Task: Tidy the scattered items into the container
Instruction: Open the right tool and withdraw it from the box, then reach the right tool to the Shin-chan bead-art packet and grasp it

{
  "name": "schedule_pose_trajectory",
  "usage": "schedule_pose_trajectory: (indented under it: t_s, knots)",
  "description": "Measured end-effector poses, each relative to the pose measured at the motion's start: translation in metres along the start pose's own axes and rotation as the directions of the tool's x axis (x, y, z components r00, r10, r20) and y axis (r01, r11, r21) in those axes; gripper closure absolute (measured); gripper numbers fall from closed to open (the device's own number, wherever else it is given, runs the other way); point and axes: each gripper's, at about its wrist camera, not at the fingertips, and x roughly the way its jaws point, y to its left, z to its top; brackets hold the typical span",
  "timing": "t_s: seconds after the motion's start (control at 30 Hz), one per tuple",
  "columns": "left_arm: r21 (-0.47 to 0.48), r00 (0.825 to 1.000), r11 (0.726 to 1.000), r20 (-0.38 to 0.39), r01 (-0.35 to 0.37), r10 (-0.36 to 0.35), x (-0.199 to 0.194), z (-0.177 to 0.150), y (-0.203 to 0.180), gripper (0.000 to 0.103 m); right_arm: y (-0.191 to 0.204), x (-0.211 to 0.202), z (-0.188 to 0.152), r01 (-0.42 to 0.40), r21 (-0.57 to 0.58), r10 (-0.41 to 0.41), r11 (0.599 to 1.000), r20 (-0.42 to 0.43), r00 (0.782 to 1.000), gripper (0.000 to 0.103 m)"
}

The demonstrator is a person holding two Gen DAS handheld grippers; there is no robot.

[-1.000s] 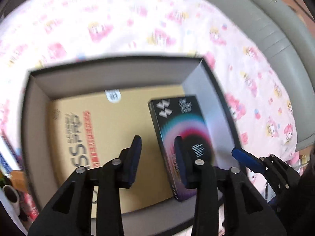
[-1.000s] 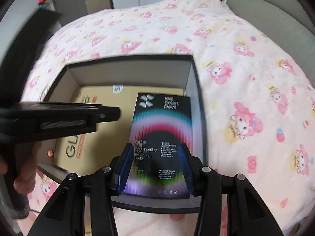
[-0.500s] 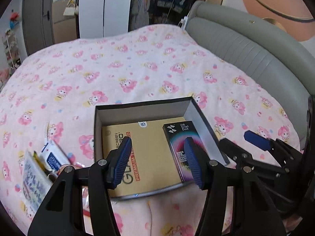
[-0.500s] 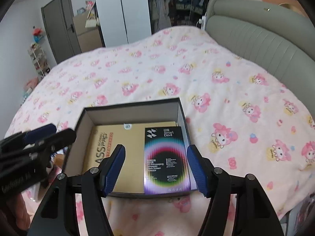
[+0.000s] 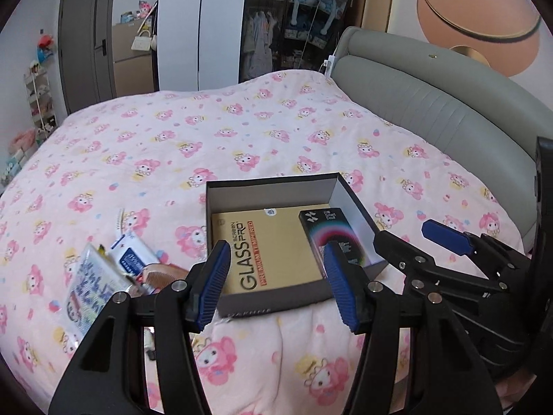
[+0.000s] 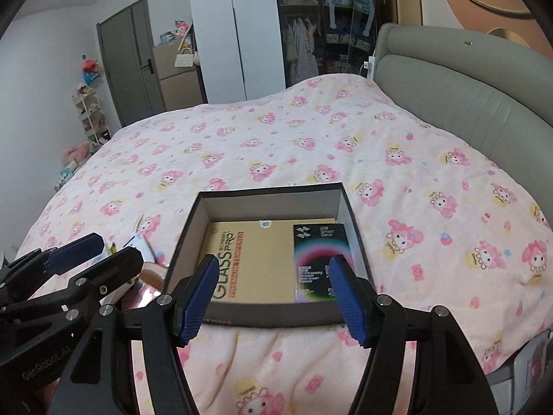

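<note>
We held left tool (image 5: pixel 276 283) and right tool (image 6: pixel 273 290) above bed (image 6: pixel 276 152), jaws parted, nothing gripped. Yellow pack (image 6: pixel 255 259) and black pack (image 6: pixel 316 259) lay flat in box (image 6: pixel 269 193) near bed's front edge.

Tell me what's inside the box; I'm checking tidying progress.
Inside the box lie a yellow pack and a black pack at its right wall. The floor beneath them is covered.

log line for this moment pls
left gripper open, empty | right gripper open, empty | black packet in box | pouches outside
</note>
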Motion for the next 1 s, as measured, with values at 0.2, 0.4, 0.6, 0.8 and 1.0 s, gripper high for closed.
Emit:
schedule_pose_trajectory:
  t_s: [0.2, 0.4, 0.6, 0.8, 1.0]
  knots:
    - [-0.013, 1.000, 1.000, 0.011, -0.015, 0.015, -0.016, -0.021, 0.008, 0.046, 0.016, -0.015, -0.021, -0.030, -0.014, 0.030, 0.999, 0.012, 0.999, 0.040]
    - [-0.060, 0.999, 0.998, 0.004, -0.034, 0.035, -0.030, -0.042, 0.028, 0.046, 0.038, -0.019, -0.035, -0.076, -0.075, 0.076, 0.994, -0.003, 0.997, 0.040]
    - [-0.087, 0.997, 0.993, 0.013, -0.075, 0.077, -0.045, -0.056, 0.046, 0.046, 0.064, -0.023, -0.044, -0.117, -0.115, 0.117, 0.987, 0.000, 0.993, 0.040]
    - [-0.140, 0.992, 0.983, 0.018, -0.119, 0.123, -0.058, -0.074, 0.070, 0.046, 0.094, -0.021, -0.052, -0.153, -0.168, 0.152, 0.974, -0.019, 0.988, 0.040]
    - [-0.204, 0.984, 0.964, 0.020, -0.169, 0.177, -0.076, -0.090, 0.105, 0.046, 0.135, -0.017, -0.055, -0.201, -0.232, 0.200, 0.952, -0.028, 0.979, 0.040]
